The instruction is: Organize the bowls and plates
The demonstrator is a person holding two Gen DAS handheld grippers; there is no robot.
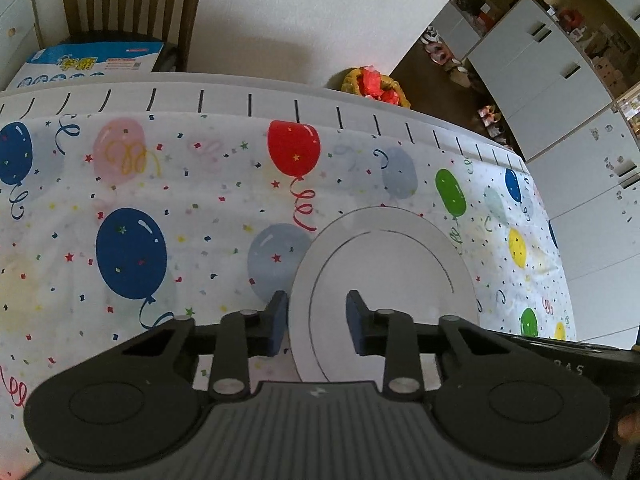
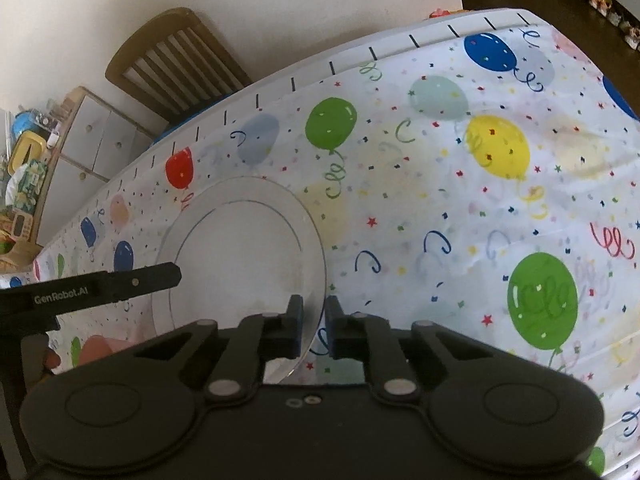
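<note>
Item: white plate (image 1: 384, 264), flat on the balloon-print tablecloth (image 1: 180, 208), near the table's front edge.

Left gripper (image 1: 316, 320): jaws straddle the plate's left rim, narrowed; whether the pads press cannot be told.

Right gripper (image 2: 314, 326): jaws nearly shut, straddling the plate's right rim; appears clamped on it.

Risk: uneven hold from the two sides could tilt the plate on lifting, letting the smooth rim slip free.

Appearance: round, broad rim, thin dark ring around the well, faint smudges inside.

Beyond the plate: wooden chair (image 2: 176, 60) against the wall.
</note>
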